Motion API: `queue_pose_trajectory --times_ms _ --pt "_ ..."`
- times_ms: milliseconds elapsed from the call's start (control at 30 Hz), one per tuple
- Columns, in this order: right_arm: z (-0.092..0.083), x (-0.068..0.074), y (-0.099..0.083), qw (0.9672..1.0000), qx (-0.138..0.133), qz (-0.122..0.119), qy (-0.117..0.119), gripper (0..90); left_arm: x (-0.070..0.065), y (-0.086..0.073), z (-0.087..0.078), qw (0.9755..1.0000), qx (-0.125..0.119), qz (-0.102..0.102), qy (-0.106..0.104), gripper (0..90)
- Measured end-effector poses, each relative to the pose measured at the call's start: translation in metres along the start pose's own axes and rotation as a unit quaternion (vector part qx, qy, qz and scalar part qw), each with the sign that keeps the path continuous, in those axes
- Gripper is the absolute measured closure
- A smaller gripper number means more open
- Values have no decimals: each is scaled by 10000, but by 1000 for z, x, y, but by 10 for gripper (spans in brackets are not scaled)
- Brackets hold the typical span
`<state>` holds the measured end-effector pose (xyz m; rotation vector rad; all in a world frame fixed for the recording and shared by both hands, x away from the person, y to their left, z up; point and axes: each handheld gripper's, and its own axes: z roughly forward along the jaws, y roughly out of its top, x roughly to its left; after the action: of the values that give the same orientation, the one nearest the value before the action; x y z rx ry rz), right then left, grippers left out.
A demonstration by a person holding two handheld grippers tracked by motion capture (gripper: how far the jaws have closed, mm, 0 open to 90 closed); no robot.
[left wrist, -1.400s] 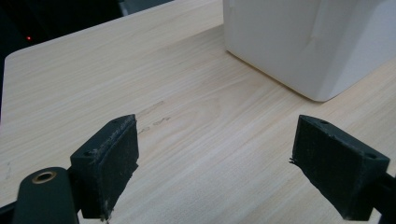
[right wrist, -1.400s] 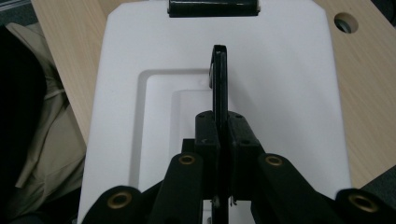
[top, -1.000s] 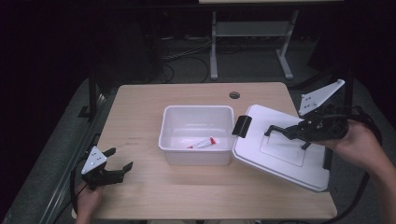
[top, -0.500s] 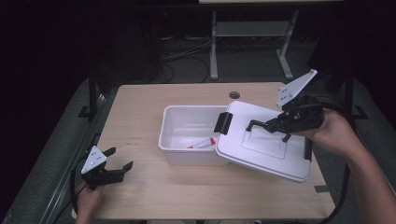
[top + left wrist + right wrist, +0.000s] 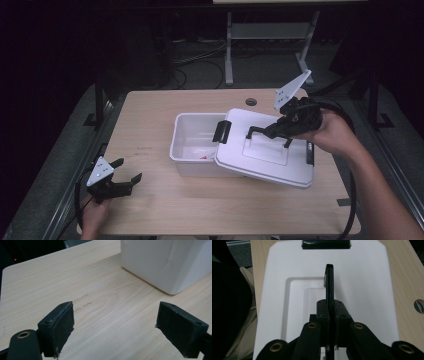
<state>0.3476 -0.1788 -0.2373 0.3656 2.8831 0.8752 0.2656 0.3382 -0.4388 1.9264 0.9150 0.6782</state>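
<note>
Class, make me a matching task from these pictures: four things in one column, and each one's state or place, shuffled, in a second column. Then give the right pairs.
Things:
1. left tongs
2. right tongs
3. white lid
4. white bin

States or places:
A. partly covered, its left part uncovered
B. shut on the black handle
C. open, holding nothing, by the table's near left corner
D. tilted, carried over the bin's right side

Pairs: 1-C, 2-B, 3-D, 4-A
</note>
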Motion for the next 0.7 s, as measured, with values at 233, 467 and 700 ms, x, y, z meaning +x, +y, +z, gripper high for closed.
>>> queue_pose_trajectory --times_ms 233,467,700 --pt "14 -7 16 9998 -24 -111 174 842 0 0 -2 10000 -31 -17 -27 138" --pt "28 -13 33 9990 -27 -252 357 842 0 -1 -1 10000 -24 8 -20 138" --pt "42 -21 48 9982 -26 -356 477 842 0 -1 0 10000 -27 -14 -20 138"
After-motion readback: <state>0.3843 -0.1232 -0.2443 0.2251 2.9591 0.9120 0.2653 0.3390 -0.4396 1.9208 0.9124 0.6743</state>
